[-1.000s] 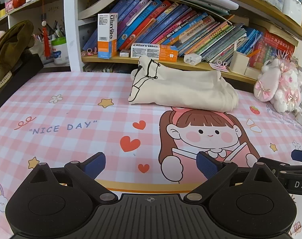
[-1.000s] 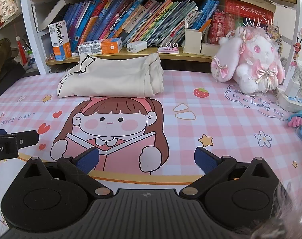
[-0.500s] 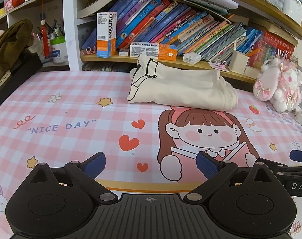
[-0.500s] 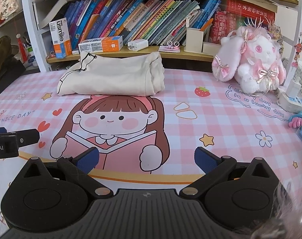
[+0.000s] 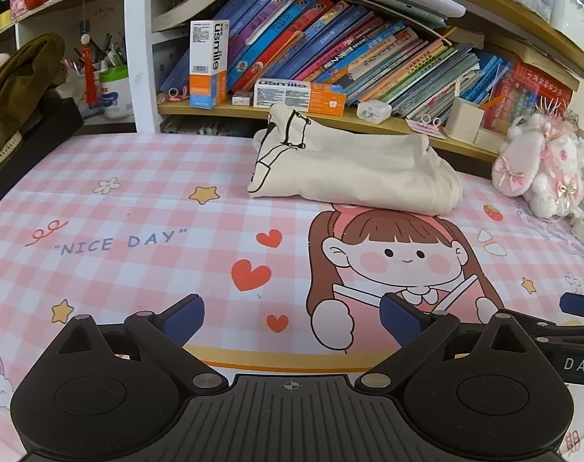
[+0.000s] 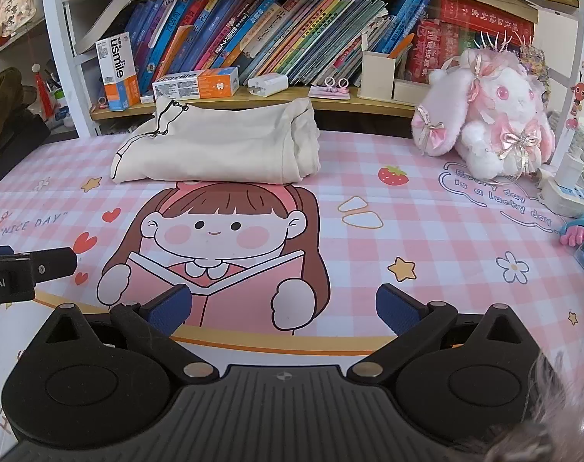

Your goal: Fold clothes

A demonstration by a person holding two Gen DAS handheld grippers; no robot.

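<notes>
Because the garment [image 5: 353,169] at upper centre is soft, light and limp, pinch a hem corner; both hand-held grippers, left [image 5: 292,317] and right [image 6: 282,308], are spread, empty.

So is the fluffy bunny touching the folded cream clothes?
Apart. The right wrist view shows the plush bunny and the folded cream garment separated by bare pink checked mat.
</notes>
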